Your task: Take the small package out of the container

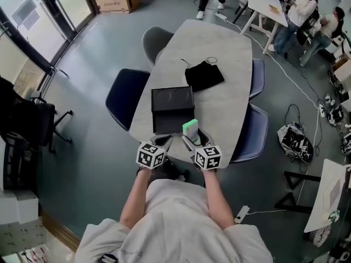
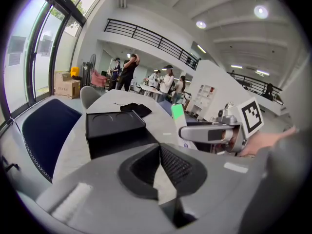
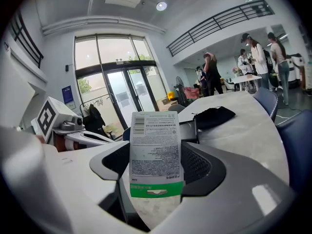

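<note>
A black box-shaped container (image 1: 173,99) with two round hollows in its top stands on the pale table (image 1: 230,53), just beyond both grippers. My right gripper (image 1: 190,139) is shut on the small white and green package (image 1: 190,129), holding it upright above the table's near edge, right of the container's front. In the right gripper view the package (image 3: 155,135) fills the space between the jaws of the right gripper (image 3: 156,167). My left gripper (image 1: 165,142) sits beside it at the container's near side. Its jaws (image 2: 158,165) meet at the tips, holding nothing. The left gripper view also shows the package (image 2: 178,113).
A black pouch (image 1: 204,75) with a cord lies on the table beyond the container. Dark blue chairs (image 1: 124,96) stand along both sides of the table, and a grey one (image 1: 155,40) at the far left. People stand at other tables in the background.
</note>
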A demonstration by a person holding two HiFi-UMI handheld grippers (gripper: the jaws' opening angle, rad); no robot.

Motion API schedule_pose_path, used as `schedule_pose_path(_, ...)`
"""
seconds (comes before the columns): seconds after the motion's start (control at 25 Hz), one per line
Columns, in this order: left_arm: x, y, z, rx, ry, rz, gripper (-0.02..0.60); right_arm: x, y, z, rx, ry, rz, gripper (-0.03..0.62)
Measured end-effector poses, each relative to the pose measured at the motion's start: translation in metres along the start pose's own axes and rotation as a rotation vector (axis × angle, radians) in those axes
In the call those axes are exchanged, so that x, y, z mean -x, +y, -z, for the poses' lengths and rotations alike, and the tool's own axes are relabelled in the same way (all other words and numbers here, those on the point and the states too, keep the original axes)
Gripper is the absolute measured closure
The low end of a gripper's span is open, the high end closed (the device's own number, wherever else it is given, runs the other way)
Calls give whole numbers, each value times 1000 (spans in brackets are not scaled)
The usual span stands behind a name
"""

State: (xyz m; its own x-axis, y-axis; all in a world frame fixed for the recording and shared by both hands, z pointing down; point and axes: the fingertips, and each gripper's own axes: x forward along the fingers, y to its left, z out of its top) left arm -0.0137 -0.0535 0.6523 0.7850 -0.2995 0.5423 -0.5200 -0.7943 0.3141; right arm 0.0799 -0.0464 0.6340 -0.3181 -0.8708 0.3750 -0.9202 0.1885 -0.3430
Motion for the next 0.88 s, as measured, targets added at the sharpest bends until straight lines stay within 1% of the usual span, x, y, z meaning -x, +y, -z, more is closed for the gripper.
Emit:
schedule_pose_path(0.32, -1, -1, 4, 3, 4, -5, 528, 1, -2, 5, -11, 9, -8, 266)
schedule_pose_path(0.64, 3, 4, 6, 5, 4, -14, 528, -5, 11, 8, -23, 18, -61, 266)
schedule_pose_path(0.88, 5, 5, 6, 3, -5, -21, 528, -5, 13, 9, -16, 18, -61, 266)
